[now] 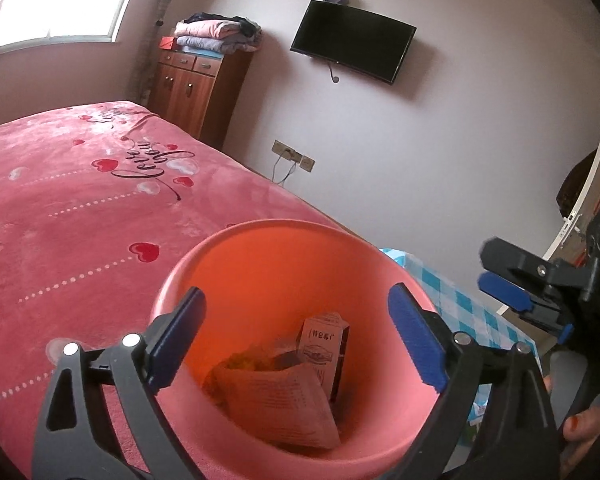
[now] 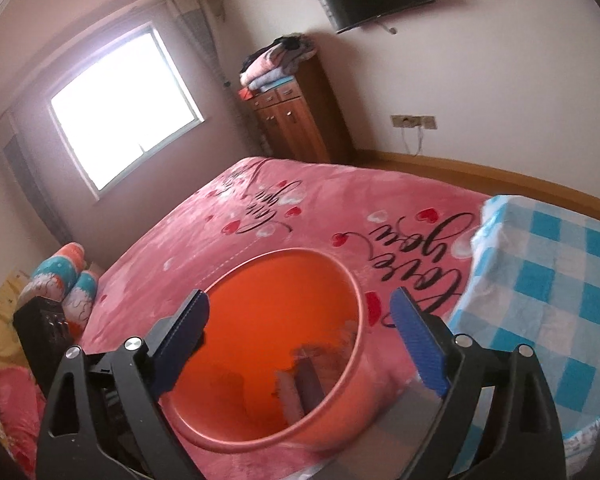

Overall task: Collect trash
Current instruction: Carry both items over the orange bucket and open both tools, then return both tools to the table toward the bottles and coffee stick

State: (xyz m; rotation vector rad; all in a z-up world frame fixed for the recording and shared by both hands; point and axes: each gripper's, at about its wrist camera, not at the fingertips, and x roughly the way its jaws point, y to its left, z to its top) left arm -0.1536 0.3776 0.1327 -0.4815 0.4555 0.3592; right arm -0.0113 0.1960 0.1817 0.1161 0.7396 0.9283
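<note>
An orange plastic bucket [image 1: 268, 276] stands at the near edge of the pink bed. Inside lie a small carton [image 1: 324, 340], a folded printed leaflet [image 1: 280, 404] and a yellow-green wrapper [image 1: 244, 360]. My left gripper [image 1: 298, 336] hovers over the bucket's mouth, open, its blue pads spread past both walls and touching nothing. My right gripper [image 2: 300, 338] is open too, above the same bucket [image 2: 260, 320], where blurred trash [image 2: 304, 384] sits against the right inner wall. The right gripper [image 1: 512, 280] also shows at the right of the left wrist view, held by a hand [image 1: 580, 424].
The bed [image 1: 80, 220] with its heart-print blanket fills the left. A blue-and-white checked cloth [image 2: 560, 280] covers something right of the bucket. Further off are a wooden cabinet [image 1: 192, 88] stacked with folded clothes, a wall TV [image 1: 352, 40], and pillows [image 2: 68, 280].
</note>
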